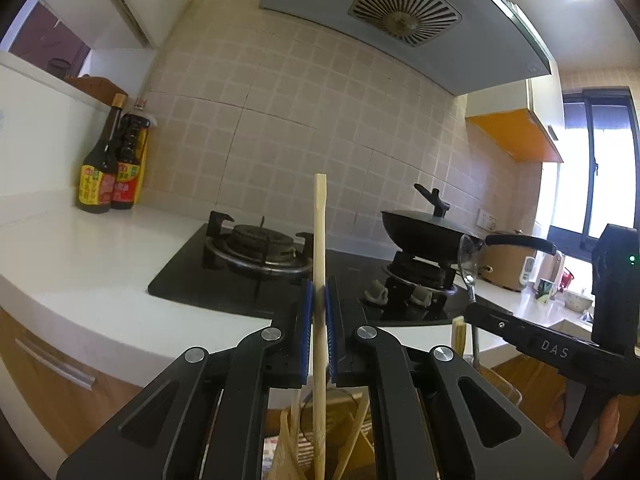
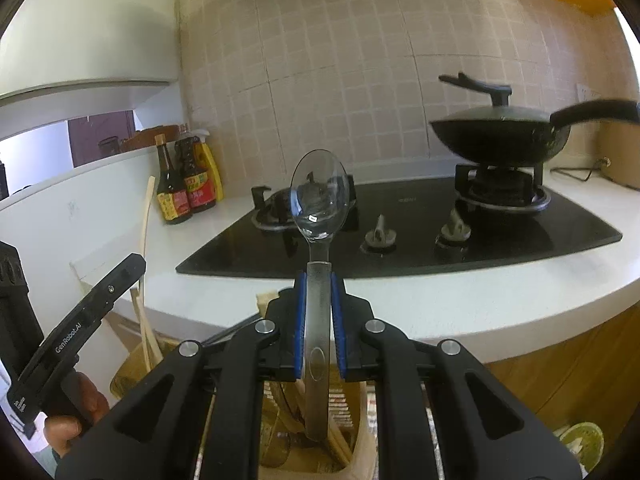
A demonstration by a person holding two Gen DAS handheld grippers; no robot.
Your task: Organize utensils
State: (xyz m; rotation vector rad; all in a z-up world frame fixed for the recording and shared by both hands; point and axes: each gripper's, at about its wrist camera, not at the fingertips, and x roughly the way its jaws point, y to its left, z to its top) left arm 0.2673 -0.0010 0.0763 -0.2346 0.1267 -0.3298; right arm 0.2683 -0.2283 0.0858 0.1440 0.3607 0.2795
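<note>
In the left wrist view my left gripper (image 1: 319, 292) is shut on a pale wooden chopstick (image 1: 320, 220), which stands upright between the blue pads. Under it sits a beige utensil holder (image 1: 286, 436) with several wooden sticks in it. My right gripper (image 2: 319, 280) is shut on the handle of a metal spoon (image 2: 319, 196), bowl upward. The spoon's handle end hangs over the holder (image 2: 366, 440). Each gripper shows in the other's view: the right gripper (image 1: 472, 304) with the spoon (image 1: 468, 252) at the right, the left gripper (image 2: 138, 264) with the chopstick (image 2: 147, 216) at the left.
Behind the grippers a white counter (image 1: 100, 248) carries a black gas hob (image 1: 240, 280). A lidded black wok (image 1: 424, 228) sits on the right burner. Two sauce bottles (image 1: 104, 176) stand at the back left and a rice cooker (image 1: 504, 264) at the far right. A hand (image 2: 72, 420) grips the left tool.
</note>
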